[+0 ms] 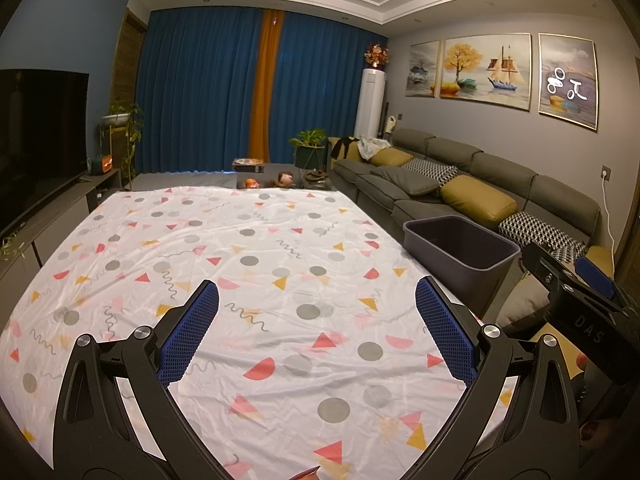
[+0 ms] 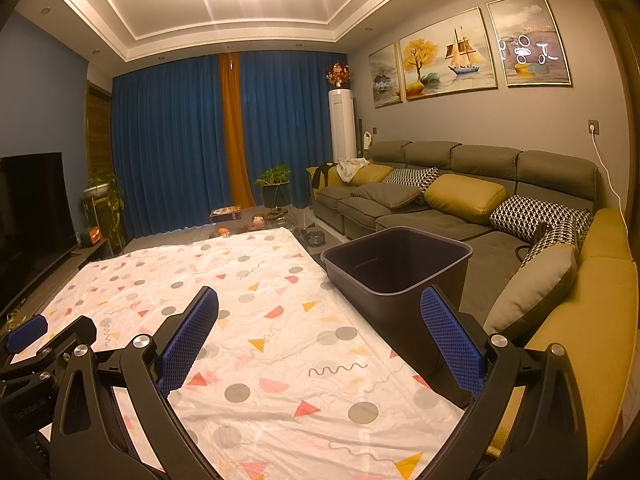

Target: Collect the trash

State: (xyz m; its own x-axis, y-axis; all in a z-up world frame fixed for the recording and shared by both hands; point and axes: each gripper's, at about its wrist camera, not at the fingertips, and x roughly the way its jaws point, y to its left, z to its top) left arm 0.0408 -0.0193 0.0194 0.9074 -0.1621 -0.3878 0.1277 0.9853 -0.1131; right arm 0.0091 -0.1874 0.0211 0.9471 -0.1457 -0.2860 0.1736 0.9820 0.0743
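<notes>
Both grippers spread wide, holding nothing: left gripper (image 1: pixel 316 336), right gripper (image 2: pixel 320 340). Bin (image 2: pixel 396 264) sits ahead-right of your right gripper, at cloth (image 1: pixel 248 248) edge, looks empty. No trash visible on cloth ahead. Small reddish bit (image 1: pixel 306 474) under left gripper, unclear. Step: searching. Next: scan lower, find a piece, then close on it.

We see left gripper (image 1: pixel 316 312) wide open, nothing between its pads, over patterned cloth (image 1: pixel 224 240). Dark bin (image 1: pixel 460 256) at the cloth's right edge, sofa (image 1: pixel 460 184) behind. Right gripper (image 1: pixel 576 292) far right.
</notes>
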